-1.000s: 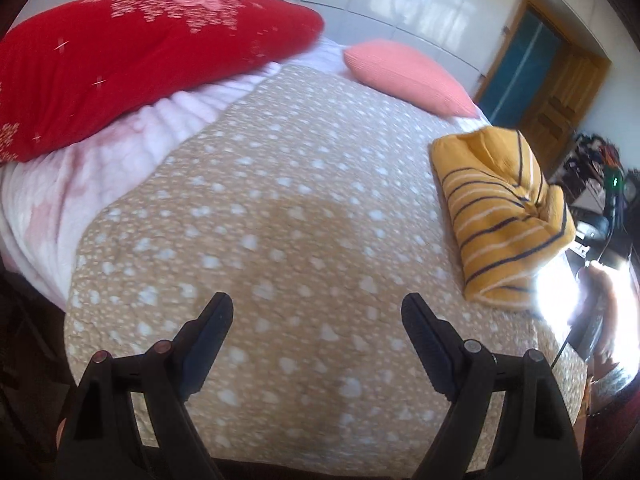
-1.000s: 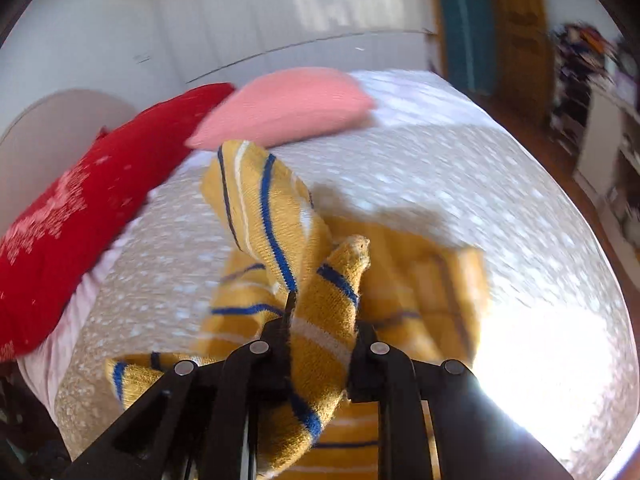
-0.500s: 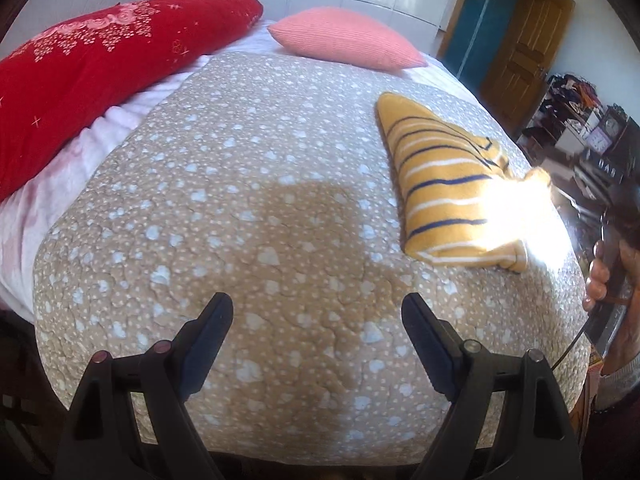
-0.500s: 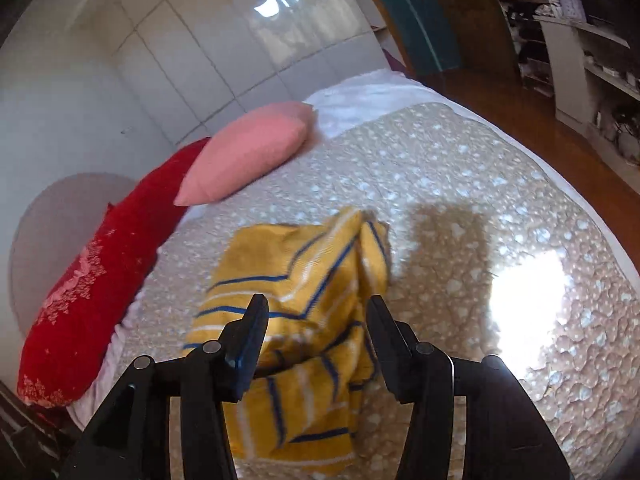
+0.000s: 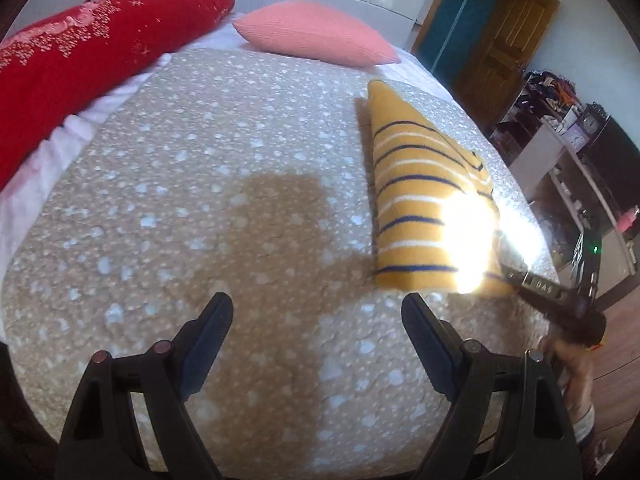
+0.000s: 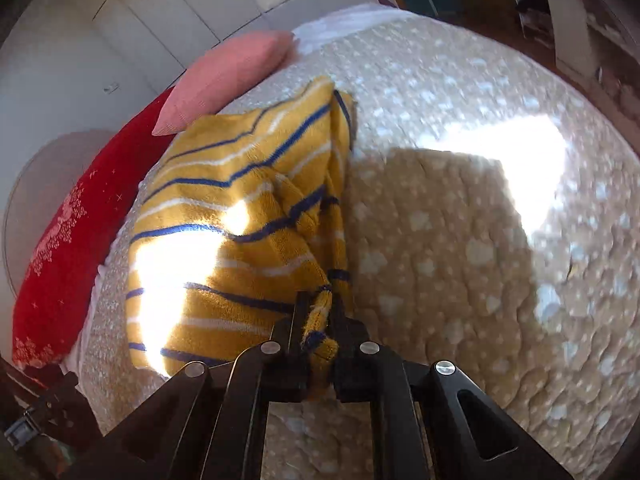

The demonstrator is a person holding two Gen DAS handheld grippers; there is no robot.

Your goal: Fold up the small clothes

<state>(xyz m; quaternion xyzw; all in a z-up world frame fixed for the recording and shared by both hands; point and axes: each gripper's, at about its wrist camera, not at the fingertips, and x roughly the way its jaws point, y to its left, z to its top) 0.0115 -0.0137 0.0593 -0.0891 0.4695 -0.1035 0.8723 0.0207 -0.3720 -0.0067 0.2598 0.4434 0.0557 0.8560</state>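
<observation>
A small yellow sweater [image 5: 416, 200] with blue and white stripes lies folded on the tan spotted bedspread [image 5: 240, 220], at the right side of the bed. My left gripper [image 5: 316, 312] is open and empty, low over the bedspread, left of the sweater's near edge. My right gripper [image 6: 318, 304] is shut on a fold at the near right corner of the sweater [image 6: 240, 216]. The right gripper also shows in the left wrist view [image 5: 532, 284] at the sweater's sunlit corner.
A red pillow [image 5: 80, 52] and a pink pillow [image 5: 316, 36] lie at the head of the bed. A wooden door [image 5: 496, 40] and cluttered shelves [image 5: 568, 140] stand past the bed's right edge. Bright sun patches fall on the bedspread [image 6: 532, 160].
My right gripper let go of the sweater, stood open over it, and has now shut on its near right corner. The sweater went from lifted to lying folded. The left gripper stayed open.
</observation>
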